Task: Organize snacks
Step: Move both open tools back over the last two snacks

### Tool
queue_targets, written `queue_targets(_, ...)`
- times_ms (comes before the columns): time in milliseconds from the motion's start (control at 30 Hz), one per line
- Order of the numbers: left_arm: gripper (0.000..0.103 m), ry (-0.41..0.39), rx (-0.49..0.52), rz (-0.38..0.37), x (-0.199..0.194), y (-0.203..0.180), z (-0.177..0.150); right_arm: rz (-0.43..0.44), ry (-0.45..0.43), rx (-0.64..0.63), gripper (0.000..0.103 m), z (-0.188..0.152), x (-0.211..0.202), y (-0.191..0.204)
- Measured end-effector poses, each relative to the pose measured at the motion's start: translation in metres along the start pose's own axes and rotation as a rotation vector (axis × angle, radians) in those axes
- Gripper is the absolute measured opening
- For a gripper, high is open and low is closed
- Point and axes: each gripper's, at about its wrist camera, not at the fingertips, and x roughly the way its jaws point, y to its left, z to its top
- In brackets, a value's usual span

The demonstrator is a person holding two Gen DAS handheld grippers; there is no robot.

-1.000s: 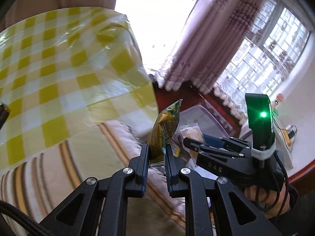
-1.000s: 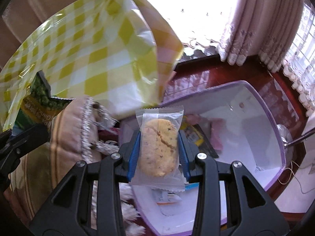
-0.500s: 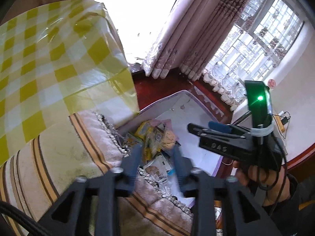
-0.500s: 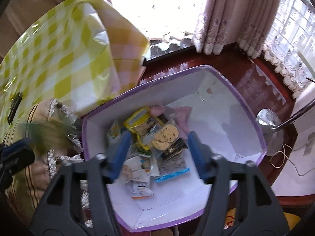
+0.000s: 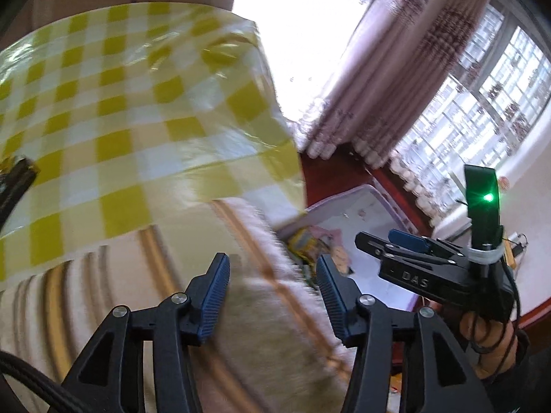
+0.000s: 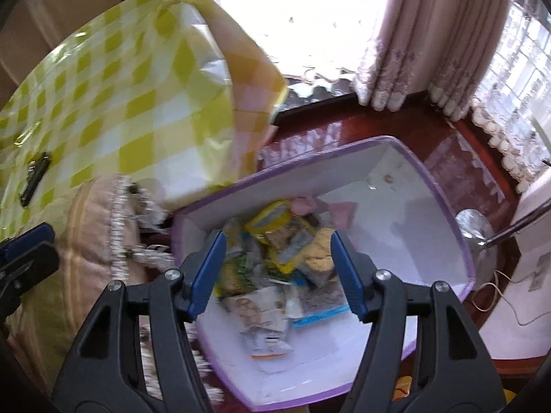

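A white box with a purple rim (image 6: 444,206) stands on dark red wood, with several snack packets piled at its near left. A yellow packet (image 6: 272,216) and a wrapped cookie (image 6: 320,254) lie on top of the pile. My right gripper (image 6: 277,237) hovers above the pile, open and holding nothing. My left gripper (image 5: 272,261) is over a striped cushion (image 5: 258,327); its jaws are opening with nothing between them. In the left wrist view the box (image 5: 361,199) and snack pile (image 5: 310,244) lie beyond the cushion's edge, with the right gripper (image 5: 392,241) above them.
A yellow checked tablecloth (image 5: 120,120) hangs over the table to the left, with a dark flat object (image 6: 34,179) lying on it. Pink curtains (image 6: 413,34) and a window close off the back. A metal lamp base (image 6: 471,223) and a cord sit right of the box.
Both grippers have opened and let go: the green-yellow packet from the left and the wrapped cookie from the right now lie in the box. The left gripper swung back over the cushion.
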Motion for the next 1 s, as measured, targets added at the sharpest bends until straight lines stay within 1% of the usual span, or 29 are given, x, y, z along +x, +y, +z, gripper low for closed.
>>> queue_targets(67,0.055,-0.020,-0.021,0.013,-0.010,0.013,-0.002,0.025,0.000,-0.018,0.066,0.002,0.000,0.014)
queue_targets(200,0.057,-0.052,-0.071,0.070,-0.028,0.041,-0.006,0.051,0.001,-0.049,0.067,0.004,0.000,0.040)
queue_targets(467,0.057,-0.073,-0.258,0.135,-0.064,0.123,-0.019,0.088,0.009,-0.121,0.068,0.006,-0.001,0.087)
queue_targets(533,0.057,-0.078,-0.290,0.165,-0.071,0.142,-0.022,0.095,0.012,-0.142,0.069,0.006,0.000,0.100)
queue_targets(567,0.057,-0.079,-0.298,0.187,-0.075,0.151,-0.024,0.096,0.013,-0.148,0.069,0.007,0.000,0.103)
queue_targets(667,0.059,-0.067,-0.297,0.220,-0.082,0.173,-0.027,0.096,0.009,-0.165,0.071,0.010,0.000,0.118)
queue_targets(767,0.063,-0.051,-0.285,0.259,-0.084,0.193,-0.024,0.086,0.000,-0.180,0.072,0.015,0.001,0.129)
queue_targets(867,0.065,-0.046,-0.288,0.300,-0.086,0.217,-0.019,0.085,0.001,-0.193,0.072,0.018,0.003,0.138)
queue_targets(1000,0.068,-0.054,-0.324,0.340,-0.089,0.250,-0.011,0.081,0.003,-0.204,0.074,0.021,0.007,0.150)
